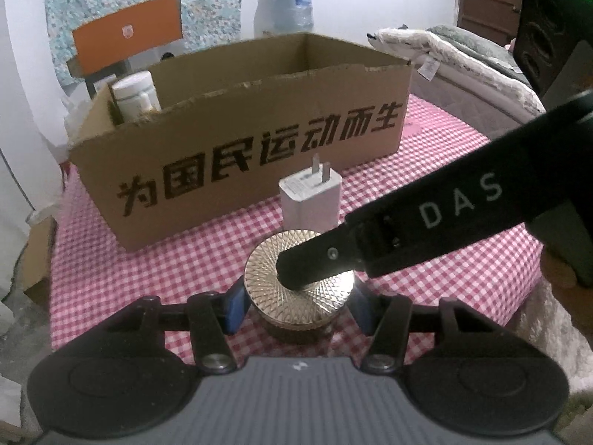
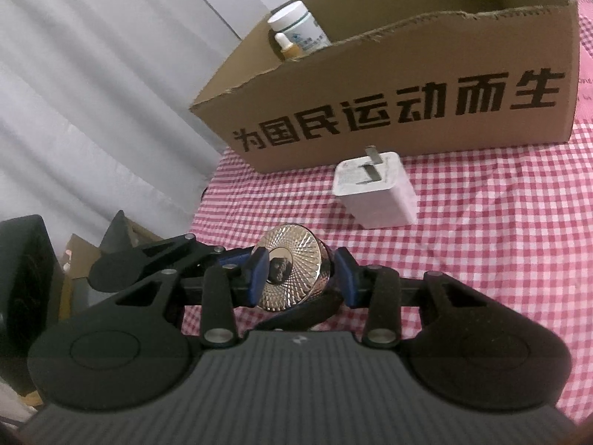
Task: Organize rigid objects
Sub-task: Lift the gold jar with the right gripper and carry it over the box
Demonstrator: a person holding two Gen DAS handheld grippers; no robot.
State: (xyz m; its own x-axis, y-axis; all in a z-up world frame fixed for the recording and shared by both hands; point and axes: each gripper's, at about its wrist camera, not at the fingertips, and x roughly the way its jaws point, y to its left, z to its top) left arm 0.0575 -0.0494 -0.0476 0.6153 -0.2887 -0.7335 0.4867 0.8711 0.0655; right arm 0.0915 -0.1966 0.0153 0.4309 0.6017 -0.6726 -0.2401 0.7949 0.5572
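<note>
A round jar with a shiny gold patterned lid [image 1: 296, 282] stands on the pink checked tablecloth. My left gripper [image 1: 296, 311] is closed on the jar's body, blue pads on either side. My right gripper [image 2: 301, 278] is closed on the gold lid [image 2: 289, 270]; in the left wrist view one of its fingers [image 1: 315, 263] lies across the lid top. A white plug adapter [image 1: 310, 200] stands just behind the jar, also seen in the right wrist view [image 2: 374, 193]. Behind it is an open cardboard box [image 1: 241, 155] with black lettering.
Inside the box's left end stand a white bottle [image 1: 135, 94] and a small dropper bottle [image 2: 287, 46]. An orange chair [image 1: 126, 37] and a water jug [image 1: 292, 3] stand behind the table. A bed [image 1: 470, 63] is at right.
</note>
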